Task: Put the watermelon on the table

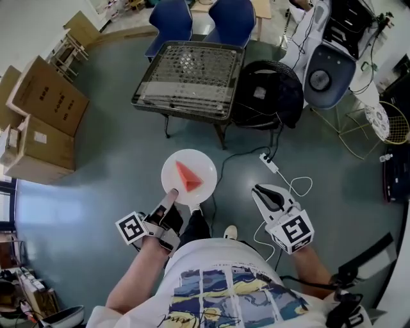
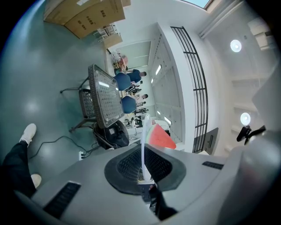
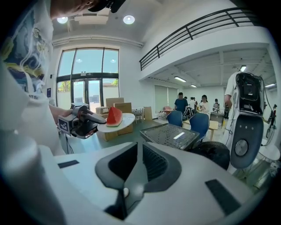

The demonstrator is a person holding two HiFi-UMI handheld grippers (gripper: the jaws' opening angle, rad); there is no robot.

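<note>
A red watermelon slice [image 1: 189, 176] lies on a round white plate [image 1: 206, 163], held in the air over the grey floor. My left gripper [image 1: 172, 193] is shut on the plate's near rim. In the left gripper view the plate [image 2: 143, 136] stands edge-on between the jaws, the watermelon [image 2: 160, 137] on its right face. My right gripper [image 1: 259, 190] hangs shut and empty to the right of the plate. The right gripper view shows its own gripper [image 3: 139, 154] closed, with the plate [image 3: 127, 118] and the watermelon [image 3: 114, 116] off to the left. The mesh-top table [image 1: 190, 78] stands ahead, beyond the plate.
Cardboard boxes [image 1: 40, 118] are stacked at the left. A black round object [image 1: 269, 93] sits against the table's right side. A power strip with cables [image 1: 270, 164] lies on the floor. Blue chairs [image 1: 211, 19] stand behind the table, a white machine [image 1: 327, 70] to the right.
</note>
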